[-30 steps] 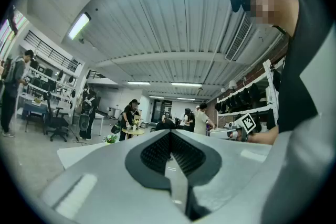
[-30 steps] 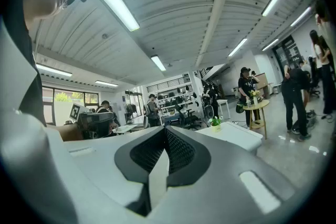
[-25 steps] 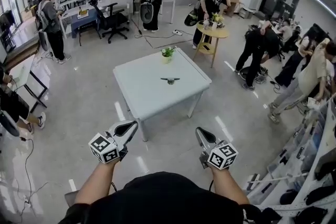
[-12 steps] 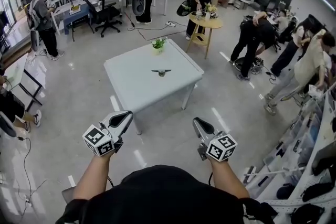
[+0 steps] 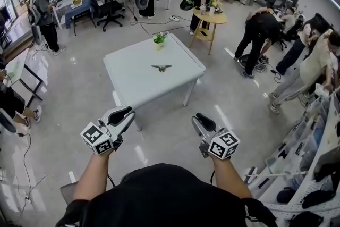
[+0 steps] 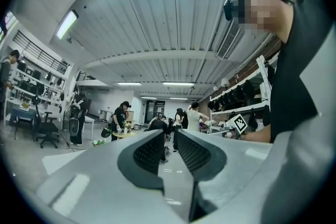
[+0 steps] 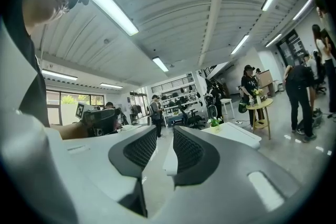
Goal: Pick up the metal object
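The metal object [image 5: 161, 67], small and dark with a thin crossbar, lies near the middle of a white square table [image 5: 133, 85] in the head view. Both grippers are held level over the floor, well short of the table's near edge. My left gripper [image 5: 125, 112] [image 6: 169, 136] is open, with only floor showing between its ribbed pads. My right gripper [image 5: 199, 120] [image 7: 165, 136] has just been opening its jaws; it is open, with nothing between them. In the right gripper view the table [image 7: 236, 134] shows ahead to the right.
A small potted plant [image 5: 159, 39] stands at the table's far edge. Beyond it are a round wooden table [image 5: 208, 18], an office chair [image 5: 109, 8] and several people standing about. Shelving [image 5: 313, 157] lines the right side. A desk [image 5: 21, 69] stands at the left.
Both hands have advanced a little toward the white table, and the head view has shifted with them. Nothing has been taken hold of.
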Tool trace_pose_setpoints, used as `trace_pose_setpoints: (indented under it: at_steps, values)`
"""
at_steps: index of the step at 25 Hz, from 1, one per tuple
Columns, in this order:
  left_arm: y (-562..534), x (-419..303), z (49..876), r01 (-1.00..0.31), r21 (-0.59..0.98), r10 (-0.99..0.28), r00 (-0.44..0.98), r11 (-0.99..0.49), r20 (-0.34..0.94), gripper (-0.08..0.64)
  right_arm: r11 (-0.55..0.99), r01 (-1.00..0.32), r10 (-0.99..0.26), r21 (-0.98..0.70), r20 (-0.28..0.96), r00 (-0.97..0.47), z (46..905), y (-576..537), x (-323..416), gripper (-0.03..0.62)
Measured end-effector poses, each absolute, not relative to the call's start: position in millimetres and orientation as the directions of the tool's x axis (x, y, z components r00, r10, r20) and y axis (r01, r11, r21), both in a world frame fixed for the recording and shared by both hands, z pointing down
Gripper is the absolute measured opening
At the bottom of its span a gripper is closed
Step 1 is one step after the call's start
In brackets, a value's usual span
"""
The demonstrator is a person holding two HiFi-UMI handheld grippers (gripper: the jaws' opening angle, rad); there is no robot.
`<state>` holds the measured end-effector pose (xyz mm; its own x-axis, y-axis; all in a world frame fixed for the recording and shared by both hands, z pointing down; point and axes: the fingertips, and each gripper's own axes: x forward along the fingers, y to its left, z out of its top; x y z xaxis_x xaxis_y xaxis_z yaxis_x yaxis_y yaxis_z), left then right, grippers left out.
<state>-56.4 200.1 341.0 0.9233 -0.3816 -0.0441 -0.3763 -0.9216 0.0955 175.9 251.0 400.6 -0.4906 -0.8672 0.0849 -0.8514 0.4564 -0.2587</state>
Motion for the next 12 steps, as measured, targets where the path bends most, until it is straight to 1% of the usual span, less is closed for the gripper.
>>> trace_pose_setpoints:
  at_steps: [7, 12]
  values:
    - [202.5, -54.7, 335.3, -0.395, 0.07, -0.397, 0.917, -0.916, -0.03, 0.138, 0.482, -0.845, -0.852, -0.233, 0.101, -0.514, 396.3, 247.8, 172.0, 0.164]
    - [205.0, -56.3, 338.3, -0.401, 0.06, -0.403, 0.915, -0.914, -0.022, 0.155, 0.491, -0.84, -0.844, -0.229, 0.112, -0.524, 398.0, 247.8, 170.2, 0.172]
